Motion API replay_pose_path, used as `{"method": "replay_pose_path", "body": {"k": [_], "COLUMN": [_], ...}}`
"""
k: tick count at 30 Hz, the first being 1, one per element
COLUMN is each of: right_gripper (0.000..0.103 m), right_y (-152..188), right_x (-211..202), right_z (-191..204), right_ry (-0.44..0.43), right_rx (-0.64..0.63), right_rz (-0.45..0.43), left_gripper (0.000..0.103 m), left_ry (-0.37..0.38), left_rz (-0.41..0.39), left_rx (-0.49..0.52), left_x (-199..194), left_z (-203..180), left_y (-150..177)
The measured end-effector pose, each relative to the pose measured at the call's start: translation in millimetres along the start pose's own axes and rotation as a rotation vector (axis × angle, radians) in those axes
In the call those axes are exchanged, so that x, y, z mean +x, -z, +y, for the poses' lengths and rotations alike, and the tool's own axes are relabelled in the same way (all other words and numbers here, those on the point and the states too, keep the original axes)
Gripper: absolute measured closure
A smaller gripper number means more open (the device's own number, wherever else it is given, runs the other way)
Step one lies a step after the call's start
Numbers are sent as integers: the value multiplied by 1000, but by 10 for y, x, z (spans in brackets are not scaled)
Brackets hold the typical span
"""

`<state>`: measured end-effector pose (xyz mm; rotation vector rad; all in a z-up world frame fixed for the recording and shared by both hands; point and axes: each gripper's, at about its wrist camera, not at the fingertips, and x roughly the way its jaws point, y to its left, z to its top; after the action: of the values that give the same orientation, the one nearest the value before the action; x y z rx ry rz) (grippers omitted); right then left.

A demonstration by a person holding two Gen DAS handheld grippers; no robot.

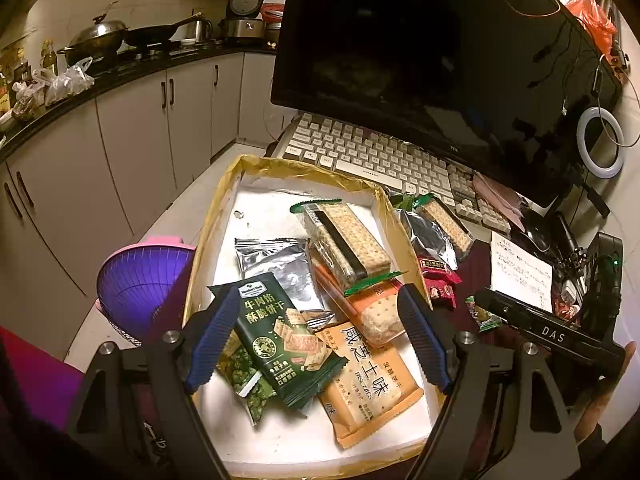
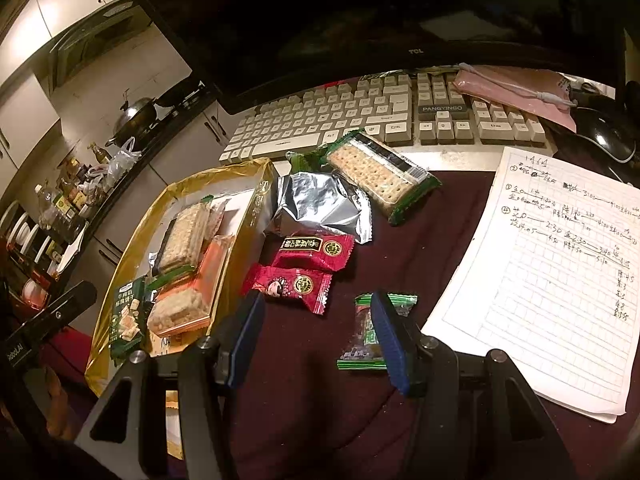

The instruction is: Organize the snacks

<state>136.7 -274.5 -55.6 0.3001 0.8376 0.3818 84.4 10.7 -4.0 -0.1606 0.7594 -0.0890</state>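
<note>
Left hand-held gripper: I see its jaws spread wide, holding nothing, above the box.
Right hand-held gripper: I see it wide too, nothing held, over the dark tabletop.
Loose snacks: a small green packet lies beside my right finger; two red packets, a silver pouch and a green-edged cracker pack lie further out.
Box: gold-rimmed, white inside, holding a dark green biscuit pack, an orange biscuit pack, a cracker sleeve and a silver packet.

Home kitchen, wok on stove, cabinets, rice cooker
</note>
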Motion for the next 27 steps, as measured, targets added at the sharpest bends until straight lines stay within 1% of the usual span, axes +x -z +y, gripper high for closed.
{"method": "replay_pose_path", "body": {"k": [27], "right_gripper": [48], "right_y": [1], "right_x": [-25], "right_z": [1], "right_ry": [-2], "right_rx": [9], "right_rz": [-5], "left_gripper": [22], "left_ry": [-1], "left_rz": [5], "left_rx": [2], "left_x": [17], "left_z": [-17], "left_y": [-2]}}
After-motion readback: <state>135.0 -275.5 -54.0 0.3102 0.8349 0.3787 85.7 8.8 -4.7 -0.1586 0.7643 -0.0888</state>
